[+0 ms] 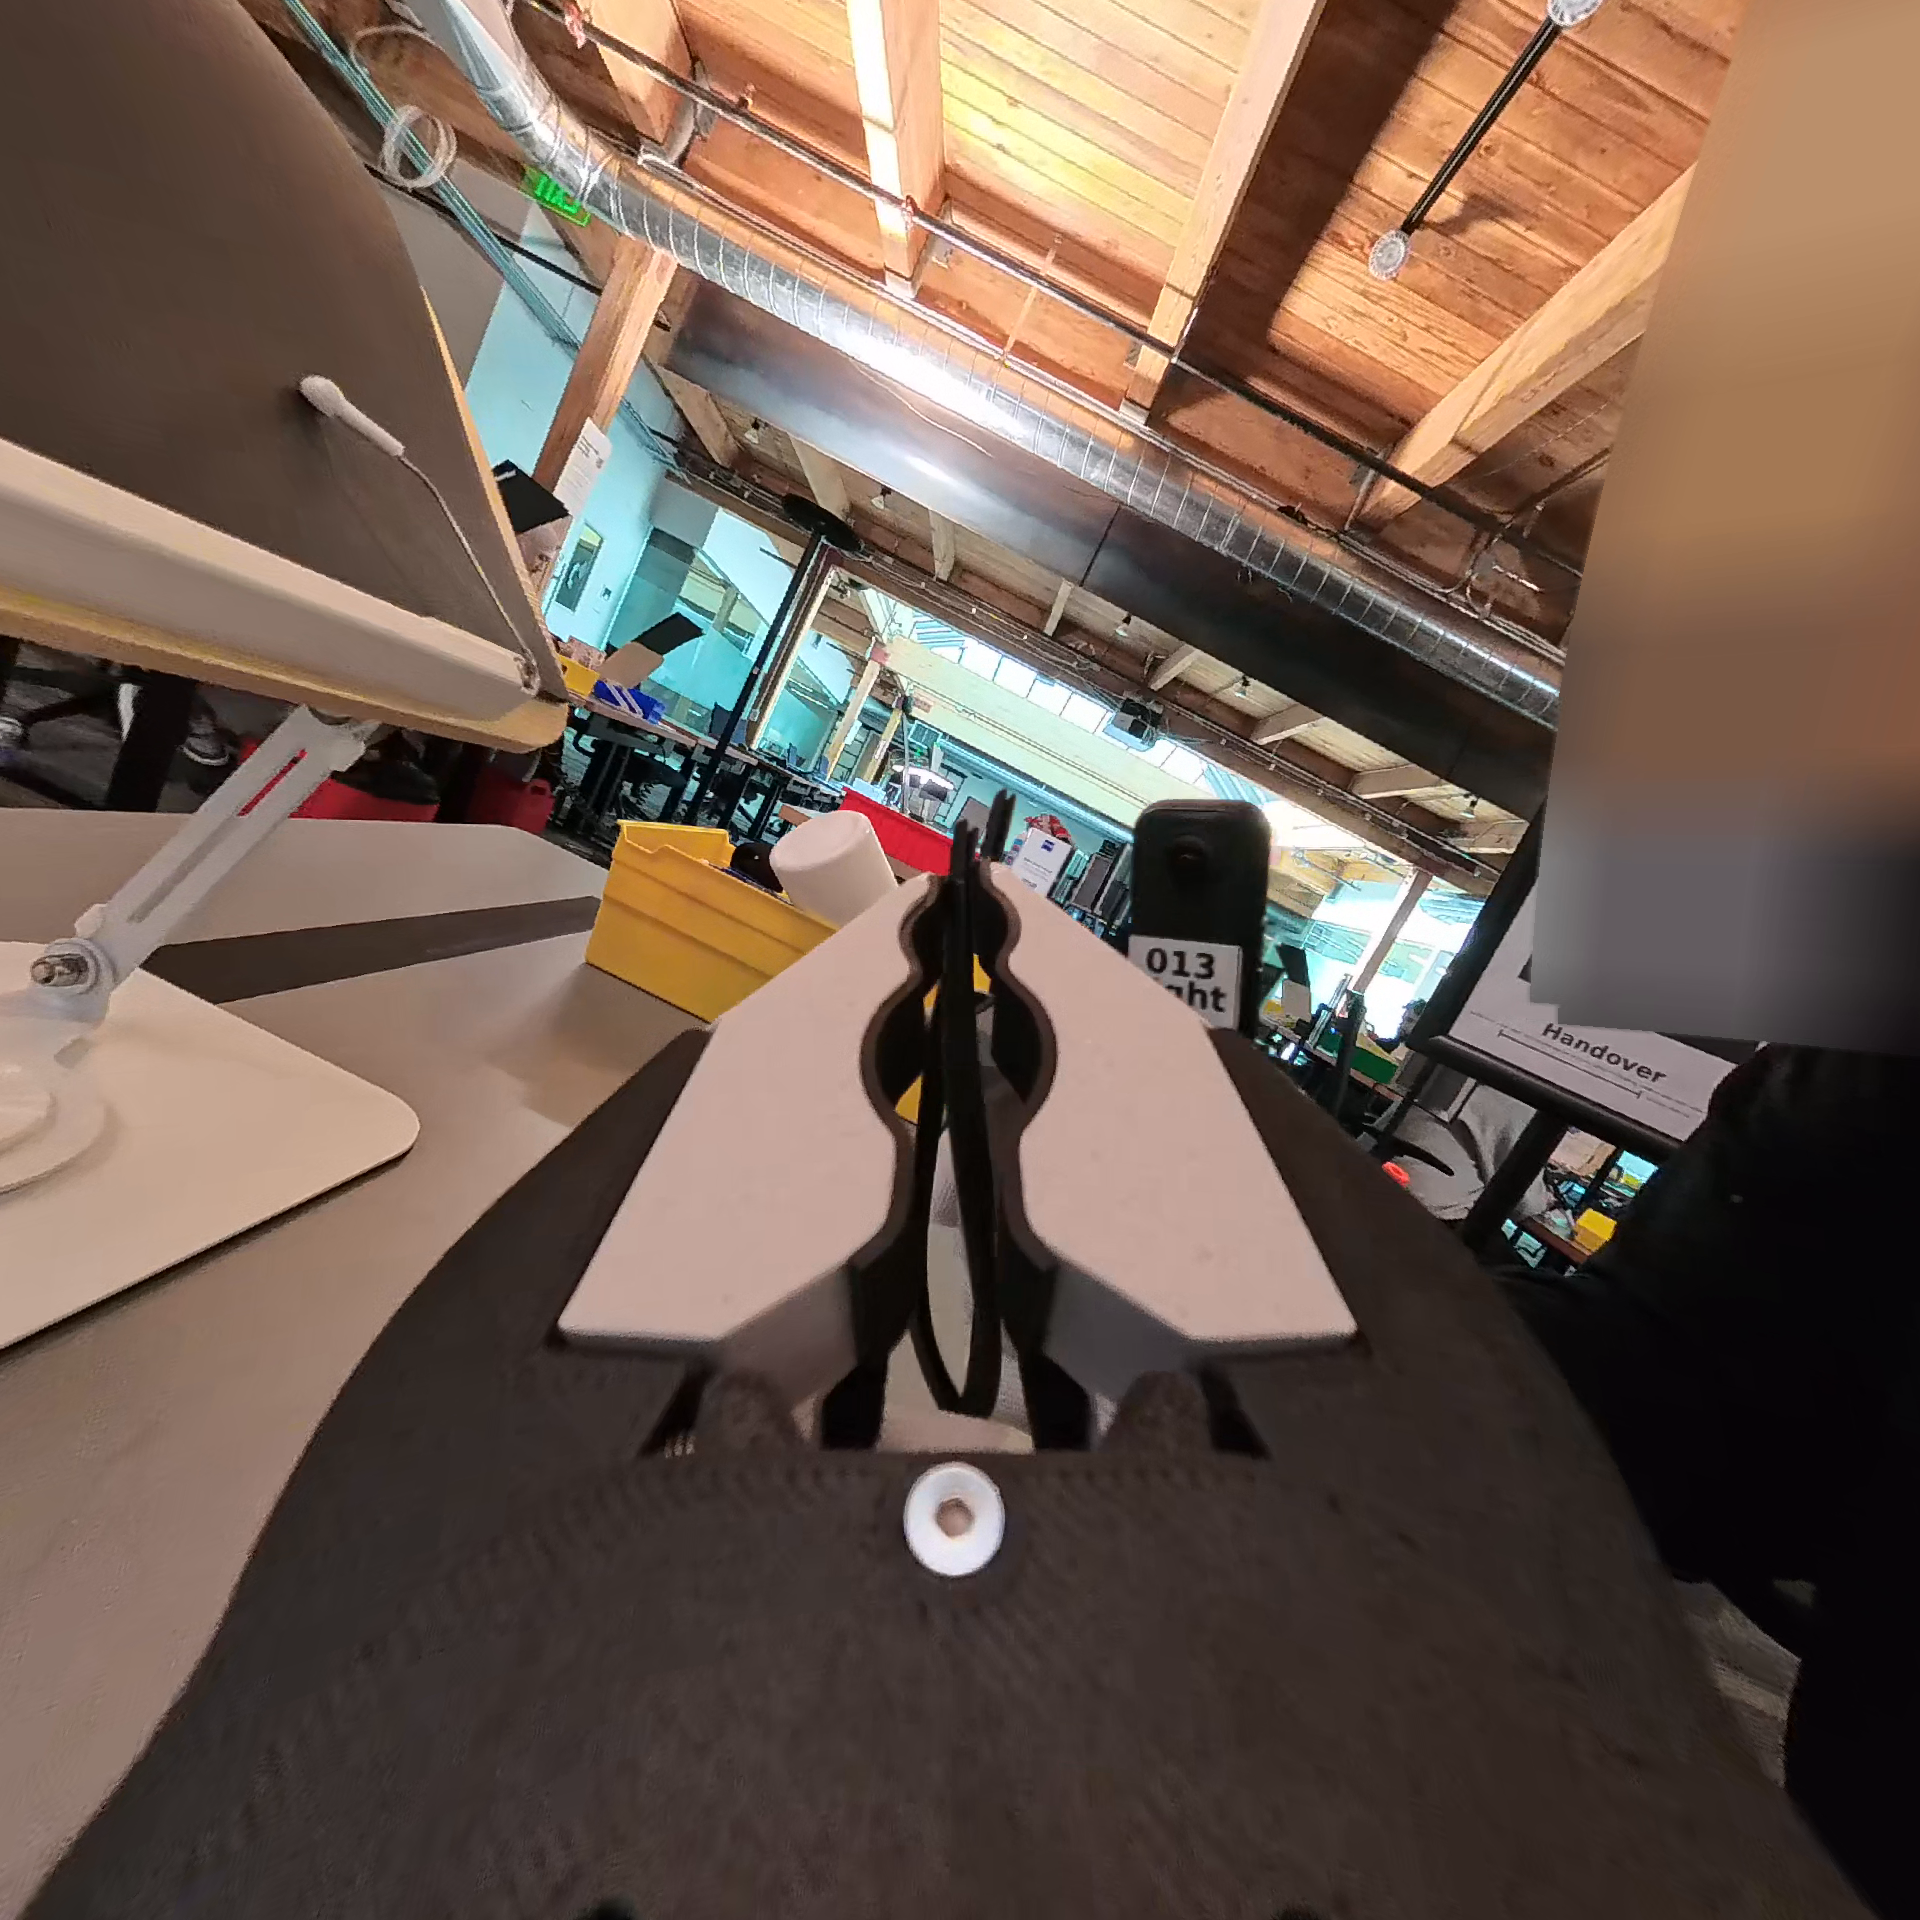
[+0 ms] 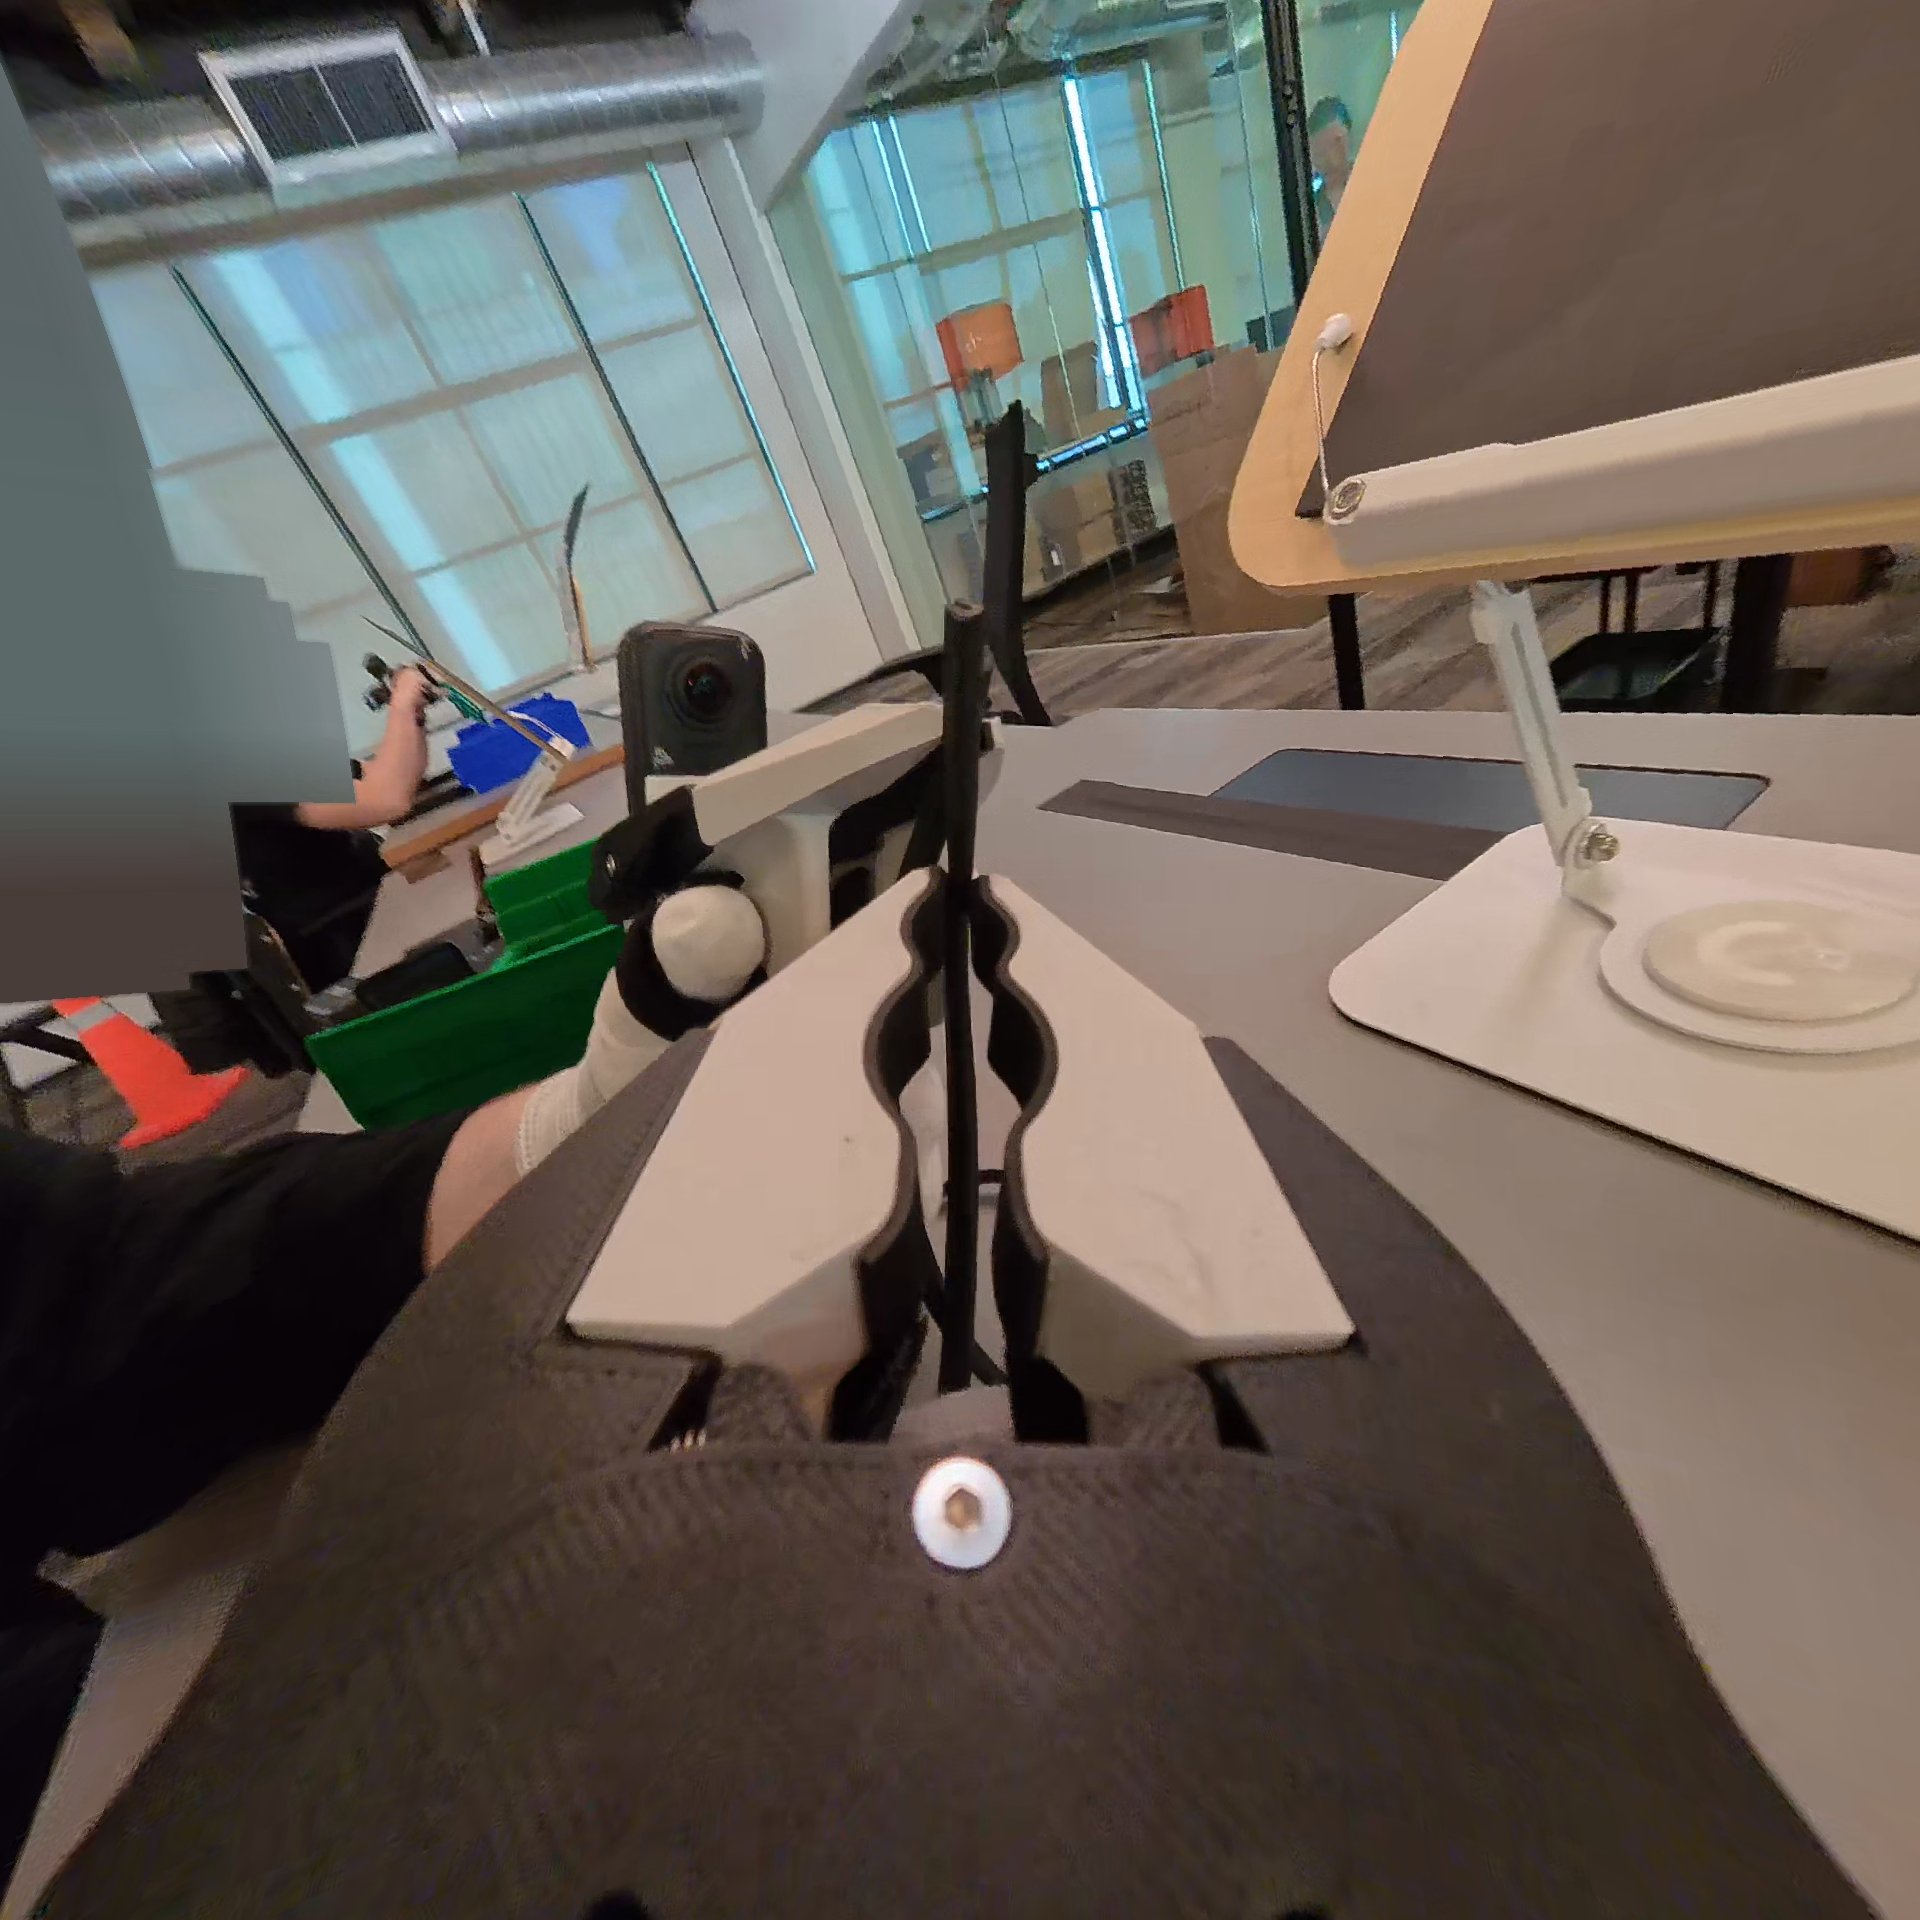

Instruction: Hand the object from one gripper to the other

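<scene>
A thin black cord (image 1: 958, 1049) runs up between my left gripper's (image 1: 961, 883) white fingers, doubled like a loop near the base. The fingers are closed tight on it. In the right wrist view the same cord (image 2: 961, 717) stands straight up between my right gripper's (image 2: 961, 883) closed fingers. The left gripper (image 2: 935, 732) shows side-on just beyond, its tips at the cord, held by a gloved hand (image 2: 696, 945). In the left wrist view only the right gripper's black camera (image 1: 1195, 883) shows behind my fingers. Both grippers are held above the grey table (image 1: 312, 1351).
A white stand base (image 1: 156, 1122) with a tilted board on an arm sits on the table, to the right in the right wrist view (image 2: 1662, 997). A yellow bin (image 1: 686, 925) with a white cylinder (image 1: 831, 862) lies behind. A green bin (image 2: 468, 1018) and orange cone (image 2: 145, 1070) are left. The grippers are tip to tip, or close to it.
</scene>
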`<state>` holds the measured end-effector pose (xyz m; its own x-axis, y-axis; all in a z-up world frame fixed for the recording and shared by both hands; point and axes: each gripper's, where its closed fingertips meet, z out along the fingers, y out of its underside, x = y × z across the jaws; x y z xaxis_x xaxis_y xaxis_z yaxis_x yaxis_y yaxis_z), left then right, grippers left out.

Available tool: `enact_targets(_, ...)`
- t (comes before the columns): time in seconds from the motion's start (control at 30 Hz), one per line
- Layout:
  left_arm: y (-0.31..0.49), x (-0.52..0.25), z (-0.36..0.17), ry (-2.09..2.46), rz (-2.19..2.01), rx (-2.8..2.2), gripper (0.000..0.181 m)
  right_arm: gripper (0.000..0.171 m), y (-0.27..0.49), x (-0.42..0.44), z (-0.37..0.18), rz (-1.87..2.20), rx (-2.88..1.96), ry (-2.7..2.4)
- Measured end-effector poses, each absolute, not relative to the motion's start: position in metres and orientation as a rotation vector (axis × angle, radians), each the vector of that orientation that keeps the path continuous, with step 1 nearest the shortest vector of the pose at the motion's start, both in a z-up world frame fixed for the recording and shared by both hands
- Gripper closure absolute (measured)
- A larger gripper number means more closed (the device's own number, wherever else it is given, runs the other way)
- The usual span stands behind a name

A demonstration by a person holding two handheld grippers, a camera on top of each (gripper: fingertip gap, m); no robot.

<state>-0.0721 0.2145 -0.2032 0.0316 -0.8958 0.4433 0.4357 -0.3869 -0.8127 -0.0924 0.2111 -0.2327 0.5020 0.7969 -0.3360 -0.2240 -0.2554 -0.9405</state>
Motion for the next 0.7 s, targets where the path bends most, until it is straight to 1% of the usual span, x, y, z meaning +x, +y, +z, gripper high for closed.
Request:
enact_targets(0.33, 0.211, -0.067, -0.206, 0.533, -1.63, -1.239, 0.179, 0.17, 0.209, -0.094, -0.229, 1.226, -1.459, -0.427)
enact_targets(0.43, 0.21, -0.065, -0.207, 0.528, -1.651, -1.244, 0.179, 0.167, 0.208, -0.093, -0.224, 1.302, -1.412, -0.387)
enact_targets(0.6, 0.21, -0.065, -0.207, 0.51, -1.693, -1.241, 0.179, 0.167, 0.207, -0.097, -0.222, 1.319, -1.394, -0.402)
enact_targets(0.63, 0.209, -0.065, -0.206, 0.512, -1.696, -1.24, 0.18, 0.164, 0.206, -0.099, -0.223, 1.334, -1.404, -0.413)
enact_targets(0.7, 0.208, -0.064, -0.206, 0.51, -1.71, -1.238, 0.179, 0.167, 0.204, -0.102, -0.224, 1.344, -1.402, -0.43)
